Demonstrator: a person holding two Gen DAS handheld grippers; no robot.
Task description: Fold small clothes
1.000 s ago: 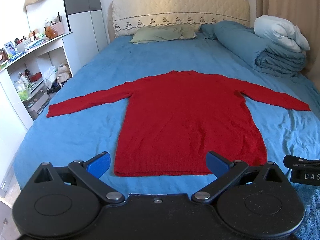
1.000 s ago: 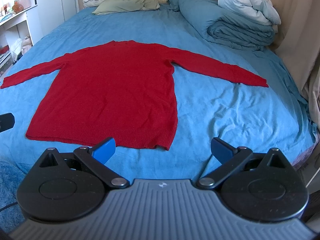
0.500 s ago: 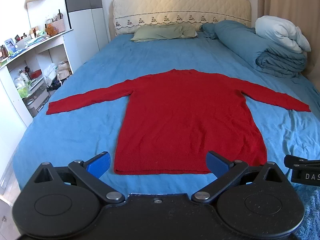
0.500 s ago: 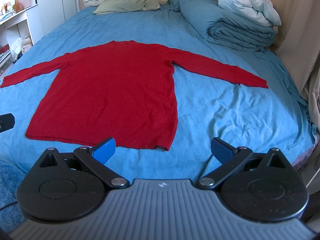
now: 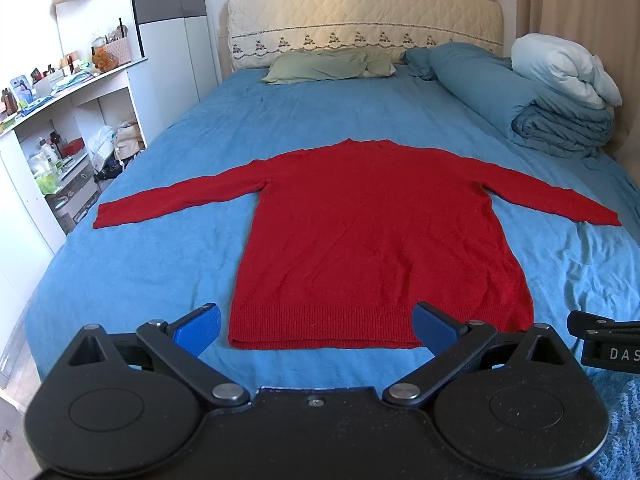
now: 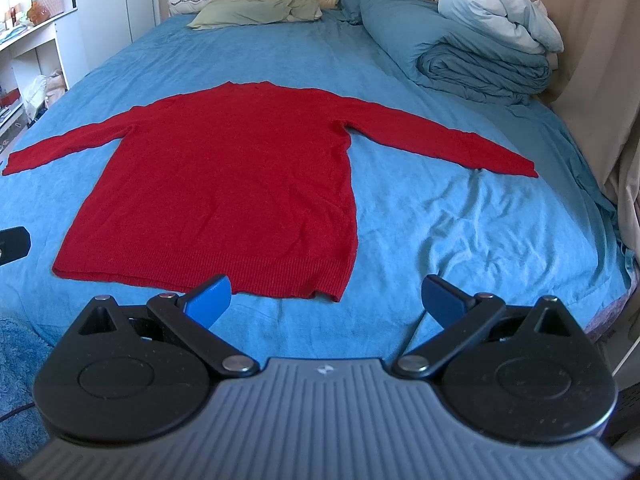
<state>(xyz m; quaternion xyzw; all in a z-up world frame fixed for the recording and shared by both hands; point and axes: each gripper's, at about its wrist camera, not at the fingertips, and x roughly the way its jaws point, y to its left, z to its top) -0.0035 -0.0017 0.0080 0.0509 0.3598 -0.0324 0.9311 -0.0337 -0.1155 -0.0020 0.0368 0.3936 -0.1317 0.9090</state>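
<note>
The red sweater (image 5: 376, 240) is laid flat on the bed (image 5: 192, 152), sleeves spread so folding can begin, while the left claw (image 5: 316, 326) and right claw (image 6: 326, 294) are held wide apart, empty, near its hem.

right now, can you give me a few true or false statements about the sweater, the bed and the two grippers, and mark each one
1. The red sweater lies flat on the blue bed sheet with both sleeves spread out. True.
2. The left gripper is clamped on the sweater's hem. False: its jaws are wide apart and hold nothing.
3. The right gripper is open and empty. True.
4. The sweater is already folded in half. False: it is fully spread, with no fold made.
5. A rolled blue duvet sits at the sweater's right, near the headboard. True.
</note>
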